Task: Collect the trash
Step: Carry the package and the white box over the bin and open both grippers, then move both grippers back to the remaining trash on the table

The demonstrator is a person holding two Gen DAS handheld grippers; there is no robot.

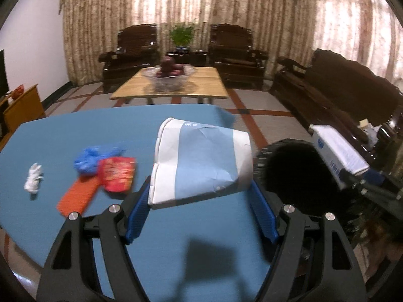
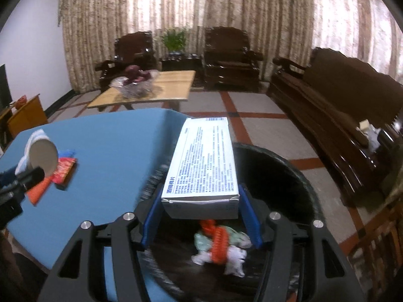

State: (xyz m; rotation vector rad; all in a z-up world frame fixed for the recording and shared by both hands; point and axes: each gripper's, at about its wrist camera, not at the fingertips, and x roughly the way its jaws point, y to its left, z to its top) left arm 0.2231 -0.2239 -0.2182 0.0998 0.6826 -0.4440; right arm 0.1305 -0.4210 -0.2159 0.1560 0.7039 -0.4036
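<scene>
My left gripper (image 1: 201,191) is shut on a crushed blue-and-white paper cup (image 1: 201,161) and holds it above the blue table (image 1: 75,130), left of the black trash bin (image 1: 294,171). The cup also shows in the right wrist view (image 2: 41,156). My right gripper (image 2: 200,214) is shut on a white printed box (image 2: 204,166) and holds it over the bin's (image 2: 289,176) open mouth. Trash (image 2: 221,246) lies inside the bin. On the table lie a white tissue wad (image 1: 32,181), a blue crumpled glove (image 1: 93,158), a red wrapper (image 1: 117,173) and an orange piece (image 1: 78,196).
A wooden coffee table (image 1: 171,85) with a glass fruit bowl (image 1: 167,75) stands beyond the blue table. Dark wooden armchairs (image 1: 234,55) and a sofa (image 1: 340,93) line the back and right. A low wooden cabinet (image 1: 20,108) is at the left.
</scene>
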